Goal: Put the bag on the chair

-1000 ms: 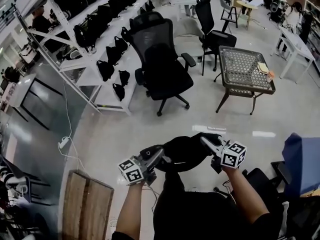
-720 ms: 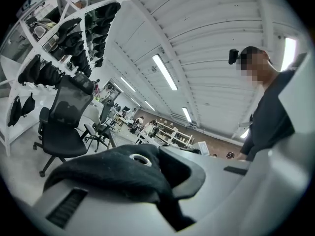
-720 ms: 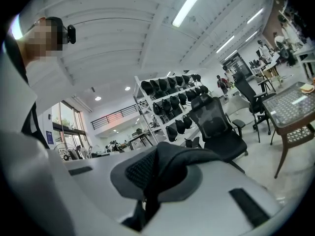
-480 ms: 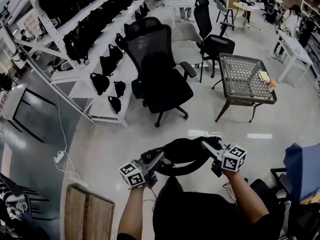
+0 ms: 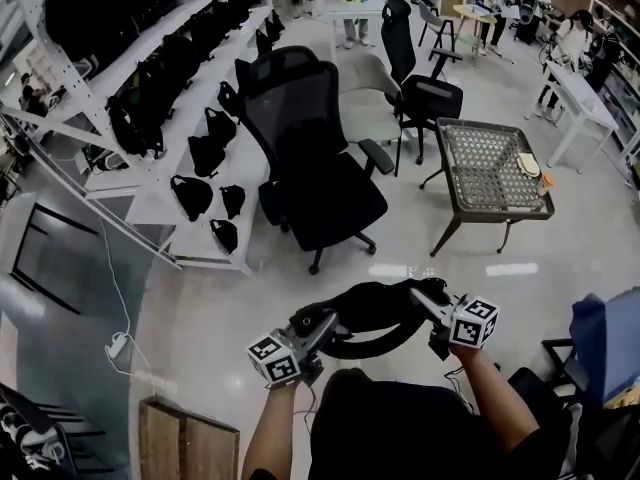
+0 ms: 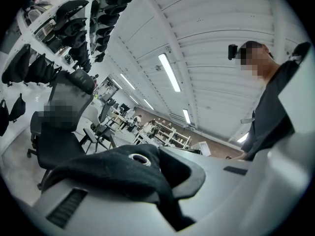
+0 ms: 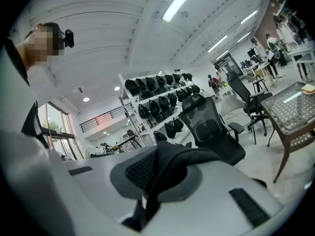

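The job is only part done: the bag (image 5: 372,311) is up off the ground and in my grip, but it is not on the chair (image 5: 318,173) yet. I hold it in the air in front of my body, slung between both tongs, while the black office chair stands well apart from it across the open floor (image 5: 230,298), its seat bare as far as the head view shows. What is left, as I judge it, is to close that gap, bring the bag over the seat, lower it until the seat carries it, and then let go with both sides. My left tongs (image 5: 320,324) are pressed together on a fold of the black fabric, with a metal eyelet (image 6: 139,158) sitting just above the pinch. My right tongs (image 5: 428,296) are likewise clamped on black fabric at the other end, where a patch of mesh (image 7: 140,170) shows beside the fold. Between the two grips the bag's body sags in a dark arc. Whether each side has a strap or the bag's own edge I cannot quite tell, since the close views show only bunched cloth
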Demonstrator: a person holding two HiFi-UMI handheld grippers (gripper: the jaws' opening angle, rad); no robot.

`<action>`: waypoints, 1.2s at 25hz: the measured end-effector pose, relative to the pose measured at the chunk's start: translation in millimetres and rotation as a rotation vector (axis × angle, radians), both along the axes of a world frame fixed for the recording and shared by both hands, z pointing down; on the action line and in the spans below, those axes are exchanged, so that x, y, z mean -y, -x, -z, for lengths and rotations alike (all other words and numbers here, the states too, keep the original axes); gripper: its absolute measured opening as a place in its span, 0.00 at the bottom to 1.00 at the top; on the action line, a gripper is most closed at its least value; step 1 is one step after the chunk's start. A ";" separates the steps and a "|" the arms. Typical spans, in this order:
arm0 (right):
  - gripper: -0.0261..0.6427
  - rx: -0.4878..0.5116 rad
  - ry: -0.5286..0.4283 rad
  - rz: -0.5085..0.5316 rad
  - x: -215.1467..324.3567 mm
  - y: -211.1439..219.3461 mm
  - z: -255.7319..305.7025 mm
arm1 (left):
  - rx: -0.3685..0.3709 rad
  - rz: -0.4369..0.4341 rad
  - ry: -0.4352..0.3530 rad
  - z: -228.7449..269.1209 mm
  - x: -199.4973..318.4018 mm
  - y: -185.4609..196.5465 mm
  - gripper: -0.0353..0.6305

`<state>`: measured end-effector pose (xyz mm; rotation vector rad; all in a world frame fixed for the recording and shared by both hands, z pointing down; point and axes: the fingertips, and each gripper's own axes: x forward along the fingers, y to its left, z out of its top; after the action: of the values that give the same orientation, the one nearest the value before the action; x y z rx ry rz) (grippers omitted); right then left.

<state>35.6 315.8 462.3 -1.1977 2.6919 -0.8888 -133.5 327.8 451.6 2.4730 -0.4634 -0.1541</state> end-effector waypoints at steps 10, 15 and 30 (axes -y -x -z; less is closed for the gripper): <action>0.06 -0.042 -0.002 -0.080 55.8 17.8 -8.7 | -0.039 -0.070 0.019 -11.6 65.8 19.6 0.08; 0.06 -0.040 0.028 -0.100 69.8 22.8 -18.0 | -0.046 -0.075 0.042 -20.8 88.8 23.8 0.08; 0.06 -0.006 0.028 0.026 188.2 -7.9 -42.0 | 0.001 0.038 0.054 -38.9 187.0 -9.1 0.08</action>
<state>43.6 127.7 504.2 -1.1754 2.7140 -0.9309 -124.5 140.8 490.4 2.4129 -0.5085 -0.1542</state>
